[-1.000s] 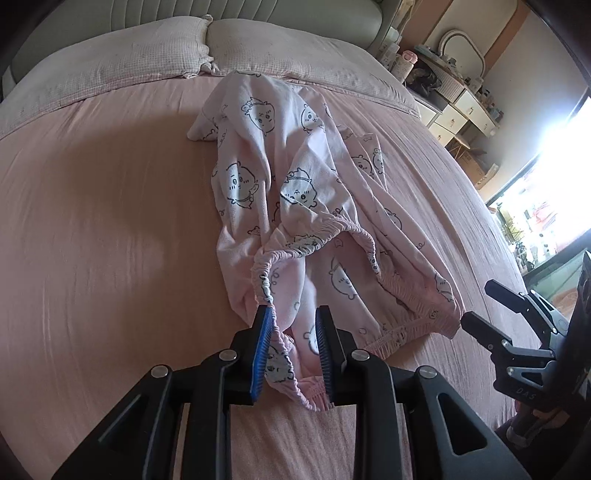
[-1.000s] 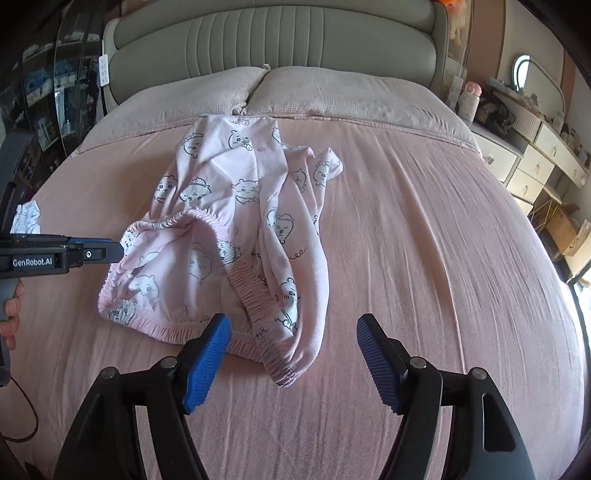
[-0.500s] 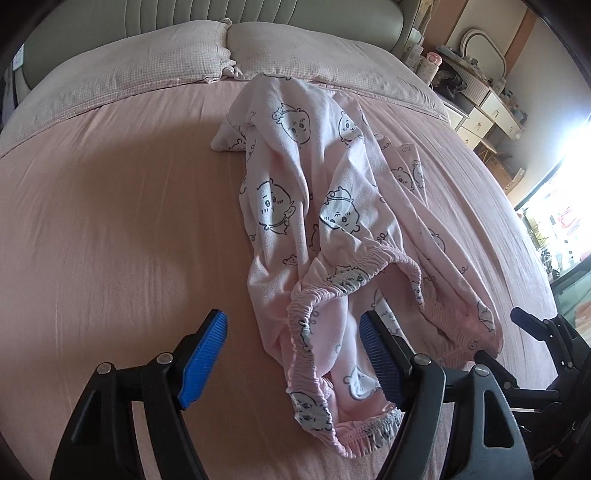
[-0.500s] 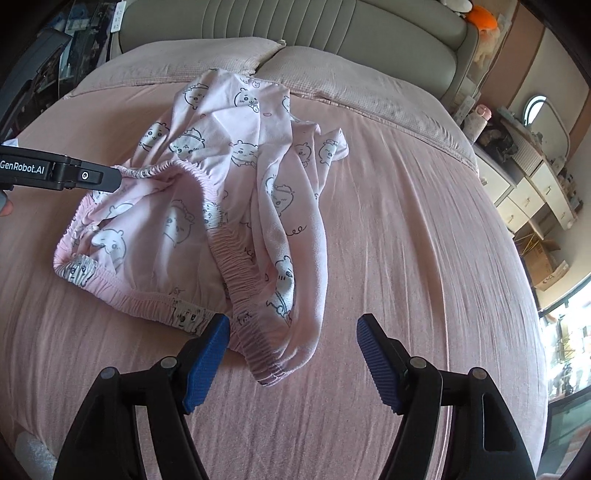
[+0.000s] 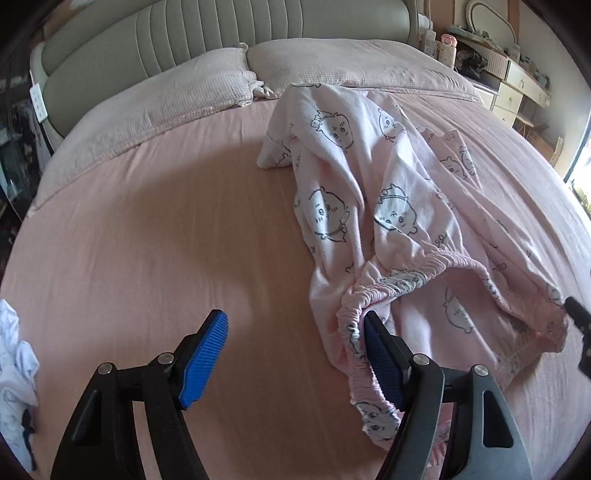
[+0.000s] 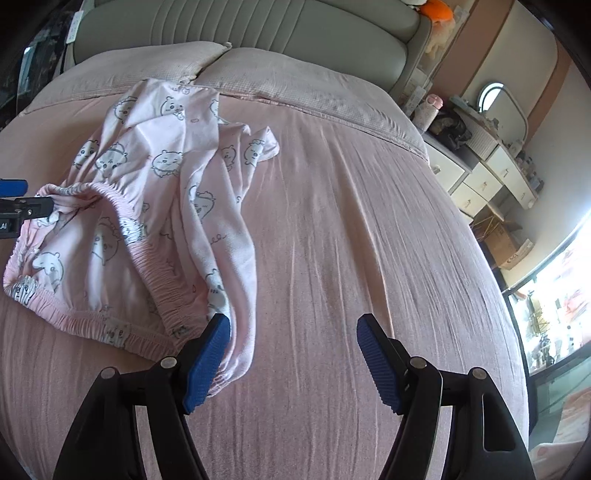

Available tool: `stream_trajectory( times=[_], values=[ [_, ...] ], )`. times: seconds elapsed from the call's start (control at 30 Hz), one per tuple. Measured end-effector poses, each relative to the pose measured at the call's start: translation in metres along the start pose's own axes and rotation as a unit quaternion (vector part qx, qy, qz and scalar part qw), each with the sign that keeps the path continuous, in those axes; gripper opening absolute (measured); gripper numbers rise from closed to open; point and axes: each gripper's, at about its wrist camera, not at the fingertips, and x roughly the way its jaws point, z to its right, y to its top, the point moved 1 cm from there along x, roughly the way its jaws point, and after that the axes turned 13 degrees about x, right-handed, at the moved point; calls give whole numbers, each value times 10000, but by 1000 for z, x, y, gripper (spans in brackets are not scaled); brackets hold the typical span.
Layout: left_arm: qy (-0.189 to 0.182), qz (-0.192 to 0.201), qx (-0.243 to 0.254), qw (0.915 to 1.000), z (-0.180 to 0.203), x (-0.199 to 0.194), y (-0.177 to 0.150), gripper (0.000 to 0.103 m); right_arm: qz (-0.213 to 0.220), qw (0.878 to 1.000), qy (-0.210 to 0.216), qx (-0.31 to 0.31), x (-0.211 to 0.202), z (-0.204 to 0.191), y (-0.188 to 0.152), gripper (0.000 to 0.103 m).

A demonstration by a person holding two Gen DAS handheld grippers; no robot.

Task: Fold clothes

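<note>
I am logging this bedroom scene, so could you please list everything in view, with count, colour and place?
pyjama trousers: one, pale pink with cartoon faces, crumpled on the bed, waistband nearest the cameras
bed sheet: one, pink, under the trousers
pillows: two, pinkish beige, at the head of the bed
headboard: one, grey-green, padded, behind the pillows
white cloth: one, at the left edge of the left wrist view
dresser: one, cream, right of the bed
bottle: one, pink, beside the dresser
cardboard box: one, brown, on the floor
left gripper: black with blue pads, open at the waistband
right gripper: black with blue pads, open at the trousers' right edge
</note>
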Motion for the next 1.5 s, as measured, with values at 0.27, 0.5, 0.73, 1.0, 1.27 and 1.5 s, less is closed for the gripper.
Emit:
stream_trajectory(
  times=[0.27, 0.5, 0.73, 1.0, 1.27, 1.5],
  values=[
    [-267, -17, -18, 9996, 1, 4, -4, 35, 166, 9973, 658, 263, -12, 1, 6, 71],
    [-997, -249, -471, 9936, 11, 11, -2, 36, -82, 9958, 917, 33, -6, -17, 0, 71],
    [-865, -48, -248, 9959, 21, 17, 4, 36, -95, 9949, 1006, 35, -8, -20, -1, 71],
    [-881, 521, -366, 9941, 21, -9, 14, 30, -76, 9909, 1344, -21, -10, -25, -2, 71],
    [-797, 1044, -468, 9902, 6, -49, 35, 24, -66, 9896, 1363, -453, -9, -44, -9, 71],
    [-1010, 1384, -650, 9831, -6, -75, 50, 24, -1, 9906, 1344, -269, -7, -40, -6, 71]
  ],
)
